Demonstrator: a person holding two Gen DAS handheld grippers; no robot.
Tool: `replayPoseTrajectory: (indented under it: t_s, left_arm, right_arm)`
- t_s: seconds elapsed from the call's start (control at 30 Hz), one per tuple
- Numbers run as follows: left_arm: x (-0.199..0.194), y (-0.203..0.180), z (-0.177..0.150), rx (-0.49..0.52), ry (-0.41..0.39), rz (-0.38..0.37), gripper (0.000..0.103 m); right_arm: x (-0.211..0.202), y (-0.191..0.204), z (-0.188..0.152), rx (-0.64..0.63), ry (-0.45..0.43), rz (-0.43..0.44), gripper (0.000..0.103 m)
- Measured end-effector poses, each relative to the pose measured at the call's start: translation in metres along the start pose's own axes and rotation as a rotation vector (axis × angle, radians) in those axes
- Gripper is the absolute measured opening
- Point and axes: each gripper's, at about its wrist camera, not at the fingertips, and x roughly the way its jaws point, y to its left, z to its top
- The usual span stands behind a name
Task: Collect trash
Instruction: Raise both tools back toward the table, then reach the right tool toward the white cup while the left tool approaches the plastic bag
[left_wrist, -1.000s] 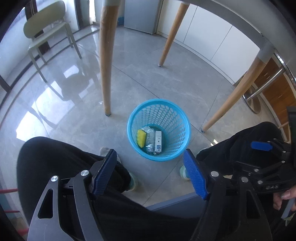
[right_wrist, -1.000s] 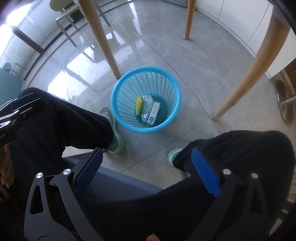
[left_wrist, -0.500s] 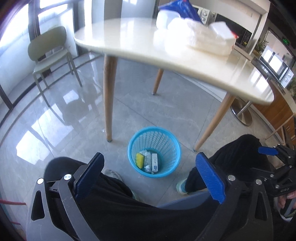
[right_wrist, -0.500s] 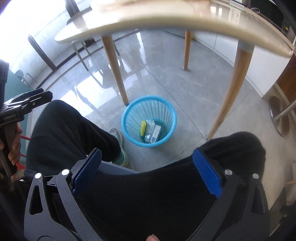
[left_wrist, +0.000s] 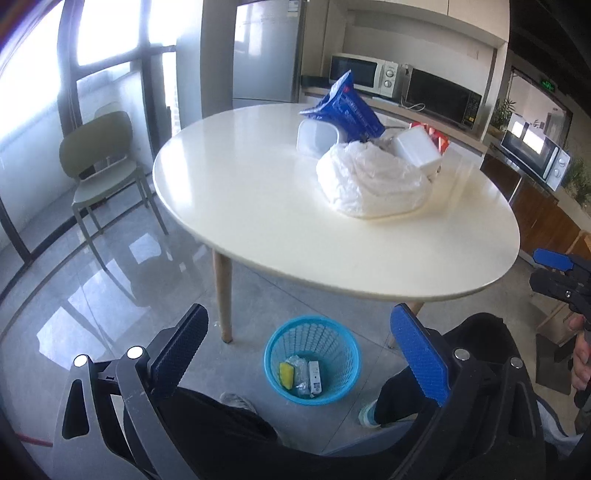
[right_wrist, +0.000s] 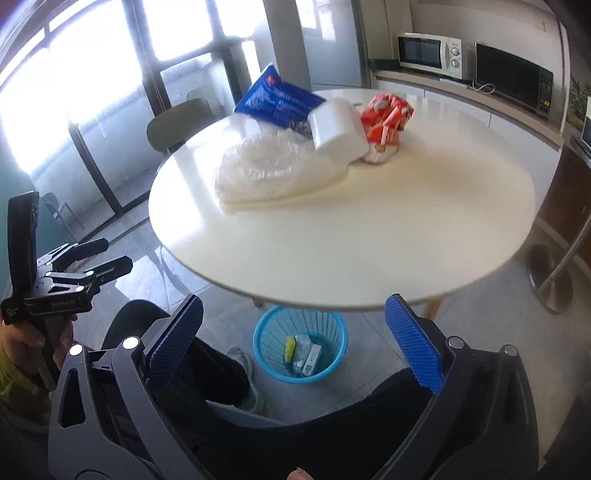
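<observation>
**Both hand-held grippers raised from the basket to the tabletop view**

Since the earlier frames, both views have lifted: a second ago they looked down past the table legs at the blue basket on the floor, and now the round white surface with its pile of trash fills the upper half of each picture. The left hand-held gripper has just been opening; its blue pads now stand wide apart with nothing between them. The right hand-held gripper also has its pads spread wide and empty, much as it did before.

On the surface, well ahead of and above both sets of fingers, lies the trash: a crumpled white plastic bag nearest the person, a white foam box resting against its far side, a blue wrapper standing up behind it, a clear plastic container beside the wrapper, and a red-orange snack packet just beyond the foam box. None of it touches either hand-held gripper.

Below the surface's near edge, the blue basket stands on the grey floor between the person's shoes, framed between the spread fingers in both views. It holds a yellow sponge, a bit of clear wrapping and a small white carton, unchanged from before.
</observation>
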Motion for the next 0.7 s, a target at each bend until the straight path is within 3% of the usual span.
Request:
replayPoseTrajectory:
  t_s: [0.3, 0.7]
  left_arm:
    - [0.0, -0.005, 0.041, 0.014, -0.062, -0.032, 0.097]
    - [0.038, -0.014, 0.076, 0.019, -0.052, -0.077, 0.096]
  right_arm:
    - [-0.011, -0.003, 0.053, -0.007, -0.097, -0.025, 0.094]
    - [0.027, -0.013, 0.094, 0.0, -0.089, -0.043, 0.094]
